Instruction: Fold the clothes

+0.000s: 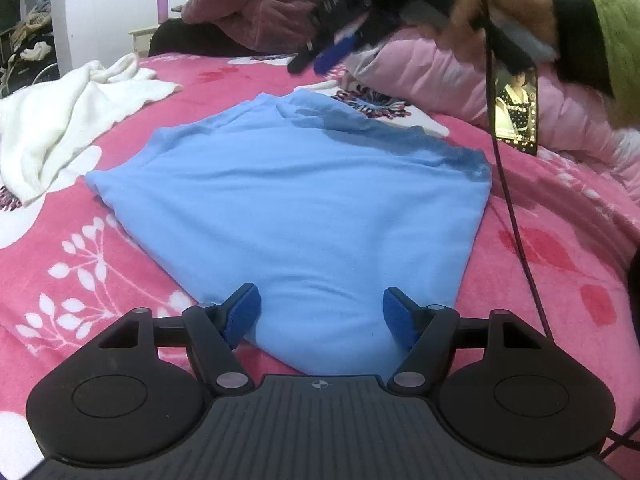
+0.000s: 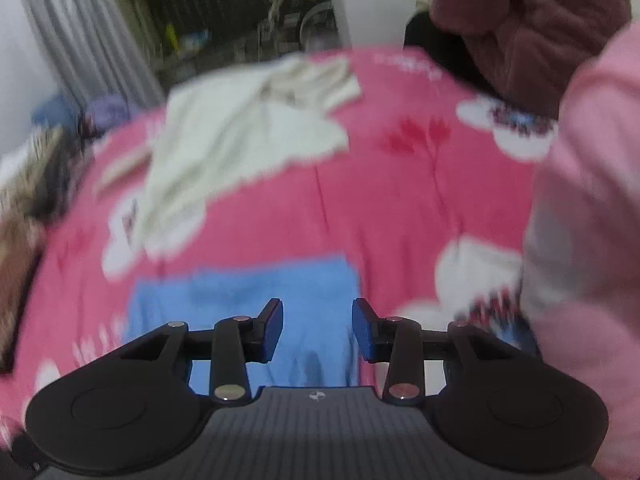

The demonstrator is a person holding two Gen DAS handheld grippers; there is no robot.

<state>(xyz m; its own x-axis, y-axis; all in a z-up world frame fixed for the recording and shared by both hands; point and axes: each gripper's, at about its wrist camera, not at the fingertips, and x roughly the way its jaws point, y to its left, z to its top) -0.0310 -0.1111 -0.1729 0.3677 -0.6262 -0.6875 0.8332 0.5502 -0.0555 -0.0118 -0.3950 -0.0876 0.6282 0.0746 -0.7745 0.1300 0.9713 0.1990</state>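
Under everything you have the bed (image 1: 540, 248), covered in a pink flowered blanket that is soft and will give when you press down, so expect no firm backing for a pinch. A white garment (image 1: 68, 120) lies crumpled at its far left, well apart from your work.

The blue shirt (image 1: 296, 200) lies spread flat in the middle of the bed, already folded in at the sides from the look of its straight edges. Judge it as light, limp knit cloth: it will drape and sag from any single hold, and a thin layer can slip out of a shallow pinch. Take it at a corner or along a folded edge, biting deep enough to catch all the layers, and use both hands to keep the fold square.

Your left gripper (image 1: 322, 312) hovers over the near hem, fingers (image 1: 242, 312) spread wide with nothing clamped. Your right gripper (image 2: 318, 330) is up off the cloth near the shirt's far edge, blurred, fingers partly apart and empty.
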